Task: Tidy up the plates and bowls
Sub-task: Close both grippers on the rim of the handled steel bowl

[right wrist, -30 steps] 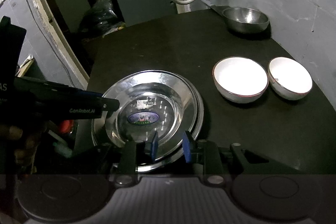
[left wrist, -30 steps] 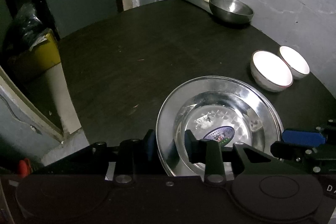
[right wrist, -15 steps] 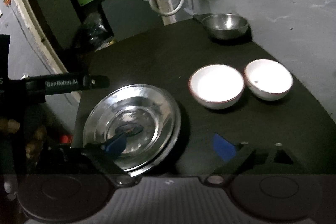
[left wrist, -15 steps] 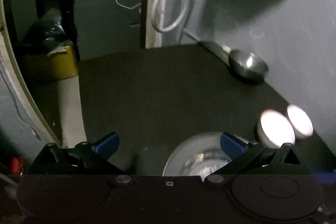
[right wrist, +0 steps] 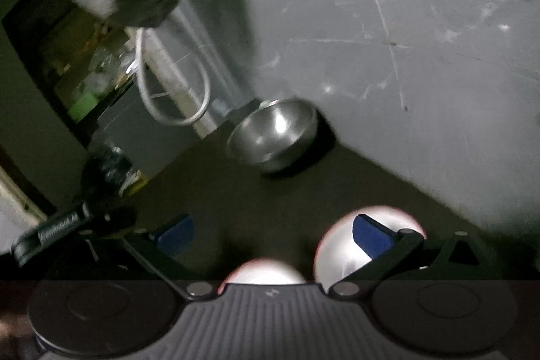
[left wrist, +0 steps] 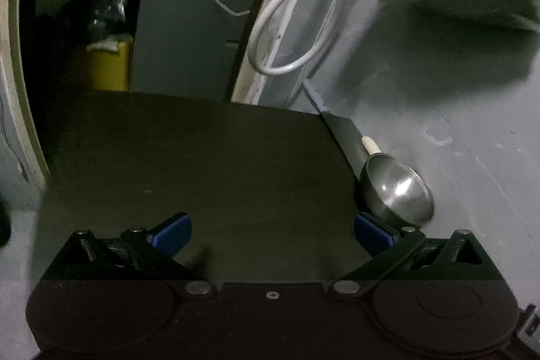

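Your view holds one steel bowl (right wrist: 275, 132), empty, at the surface's (left wrist: 209, 164) far edge by the wall, and two white bowls (right wrist: 341, 245) nearer. Both claws, left (left wrist: 271, 231) and right (right wrist: 273, 233), have just opened and stand released, grasping nothing.

Both views were smeared by motion. The near white bowl (right wrist: 265, 272) was mostly hidden behind the gripper body, and a blue finger (right wrist: 371, 237) covered part of the far white bowl (right wrist: 337, 245). The shelf clutter (right wrist: 91, 70) was too blurred to identify. A finger (left wrist: 373, 233) hid the steel bowl's (left wrist: 396, 189) lower edge.
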A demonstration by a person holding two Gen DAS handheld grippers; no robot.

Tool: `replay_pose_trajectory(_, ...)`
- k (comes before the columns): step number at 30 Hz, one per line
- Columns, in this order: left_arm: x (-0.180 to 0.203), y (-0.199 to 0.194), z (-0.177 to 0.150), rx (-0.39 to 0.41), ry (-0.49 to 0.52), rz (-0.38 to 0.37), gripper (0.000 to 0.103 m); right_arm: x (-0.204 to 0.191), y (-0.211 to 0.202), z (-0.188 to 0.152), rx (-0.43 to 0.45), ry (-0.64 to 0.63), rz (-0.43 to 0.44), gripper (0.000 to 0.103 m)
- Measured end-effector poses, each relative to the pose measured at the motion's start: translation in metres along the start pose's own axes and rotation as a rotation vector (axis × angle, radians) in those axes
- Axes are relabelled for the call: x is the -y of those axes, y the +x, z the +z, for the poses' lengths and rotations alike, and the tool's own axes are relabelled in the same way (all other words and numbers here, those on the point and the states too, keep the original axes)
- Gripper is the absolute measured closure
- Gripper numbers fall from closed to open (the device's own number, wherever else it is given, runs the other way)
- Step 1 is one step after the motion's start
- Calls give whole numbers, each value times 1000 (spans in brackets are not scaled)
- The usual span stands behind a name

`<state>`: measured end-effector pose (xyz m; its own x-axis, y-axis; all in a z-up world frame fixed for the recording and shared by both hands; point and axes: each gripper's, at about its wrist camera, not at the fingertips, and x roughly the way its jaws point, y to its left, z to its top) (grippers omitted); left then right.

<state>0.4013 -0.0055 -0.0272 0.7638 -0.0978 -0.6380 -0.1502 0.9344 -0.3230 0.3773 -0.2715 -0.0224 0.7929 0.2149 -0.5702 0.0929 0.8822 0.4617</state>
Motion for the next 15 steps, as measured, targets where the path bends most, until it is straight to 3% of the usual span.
replay_pose_trajectory(4, 29, 34, 10, 2, 6, 18, 1, 20, 36, 22, 1, 67, 5, 6)
replay_pose_trajectory(9, 58, 67, 24, 11, 80, -19, 1, 37, 71, 35, 12, 112, 2, 13)
replay_pose_trajectory(15, 65, 101, 18, -13, 14, -114, 2, 40, 101, 36, 5, 135, -1, 34)
